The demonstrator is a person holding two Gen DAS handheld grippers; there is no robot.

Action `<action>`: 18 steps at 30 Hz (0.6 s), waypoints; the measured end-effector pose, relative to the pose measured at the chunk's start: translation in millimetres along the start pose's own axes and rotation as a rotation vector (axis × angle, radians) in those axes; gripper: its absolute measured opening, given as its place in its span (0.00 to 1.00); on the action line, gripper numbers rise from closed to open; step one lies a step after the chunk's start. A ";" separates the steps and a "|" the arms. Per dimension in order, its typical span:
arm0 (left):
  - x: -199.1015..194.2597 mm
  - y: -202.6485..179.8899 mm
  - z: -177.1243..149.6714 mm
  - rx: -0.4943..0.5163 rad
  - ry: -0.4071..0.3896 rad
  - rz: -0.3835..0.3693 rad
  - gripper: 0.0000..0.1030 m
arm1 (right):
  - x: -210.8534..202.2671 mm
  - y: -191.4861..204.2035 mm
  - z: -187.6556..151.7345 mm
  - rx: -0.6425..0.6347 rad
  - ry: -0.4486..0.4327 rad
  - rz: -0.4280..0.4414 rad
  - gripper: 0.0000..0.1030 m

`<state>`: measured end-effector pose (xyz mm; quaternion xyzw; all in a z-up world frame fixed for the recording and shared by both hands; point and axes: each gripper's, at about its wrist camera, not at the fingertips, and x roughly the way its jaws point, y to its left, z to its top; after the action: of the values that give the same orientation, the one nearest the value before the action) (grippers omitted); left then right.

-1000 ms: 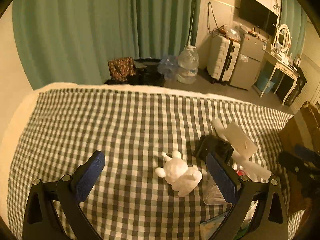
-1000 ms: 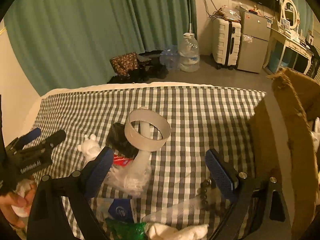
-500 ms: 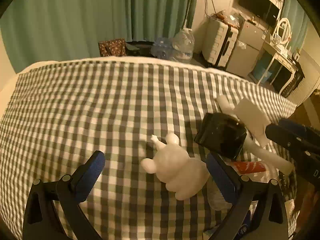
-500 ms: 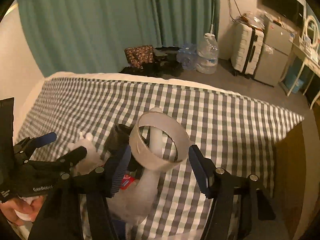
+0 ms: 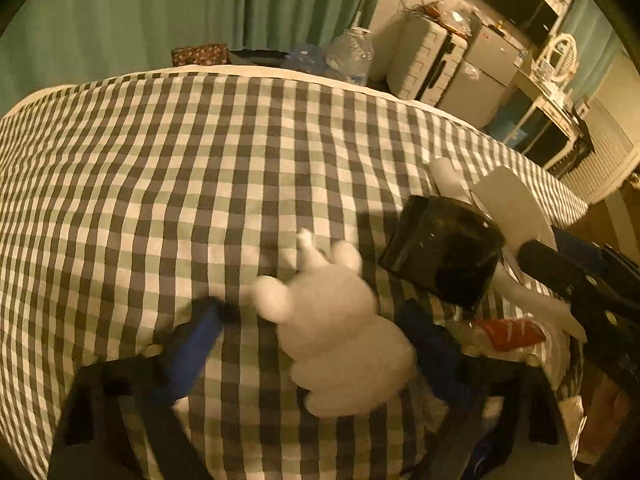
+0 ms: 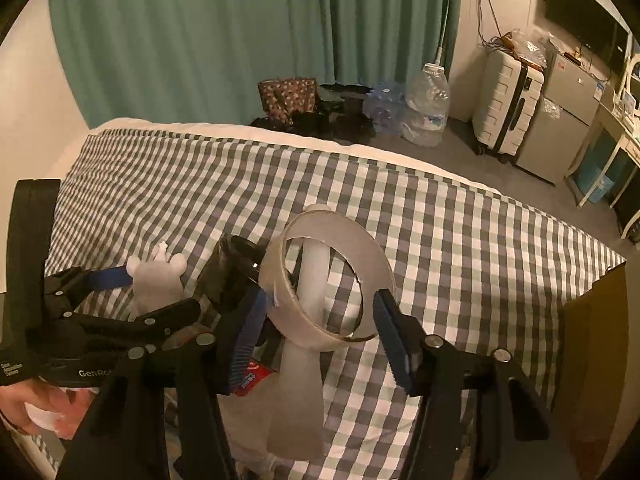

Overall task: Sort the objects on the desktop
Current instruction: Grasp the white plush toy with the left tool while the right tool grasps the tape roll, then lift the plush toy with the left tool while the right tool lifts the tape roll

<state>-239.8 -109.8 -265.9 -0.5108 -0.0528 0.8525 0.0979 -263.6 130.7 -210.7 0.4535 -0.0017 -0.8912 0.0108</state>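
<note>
Since a second ago both my hands have dropped toward the checked cloth (image 5: 168, 168), and each pair of jaws has narrowed. My left gripper (image 5: 312, 332) straddles the white plush toy (image 5: 340, 336), which lies on the cloth; the jaws are closing around it, with one pad near its right flank and the other apart, so no grip yet. Beside it the black container (image 5: 444, 252) lies tipped over. My right gripper (image 6: 320, 320) brackets the tape ring (image 6: 326, 280), which stands tilted against a white tube (image 6: 314, 276). Its jaws are closing and the pads sit at the ring's outer wall; I judge contact near or just made.
</note>
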 end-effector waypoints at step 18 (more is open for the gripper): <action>-76.8 -22.5 -0.6 0.103 -0.117 0.105 0.56 | -44.0 -19.2 -2.2 0.101 -0.032 -0.005 0.03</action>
<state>-201.4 -104.8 -195.8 -0.4565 0.0123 0.8864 0.0761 -236.3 150.7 -176.7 0.4391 -0.0457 -0.8972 -0.0142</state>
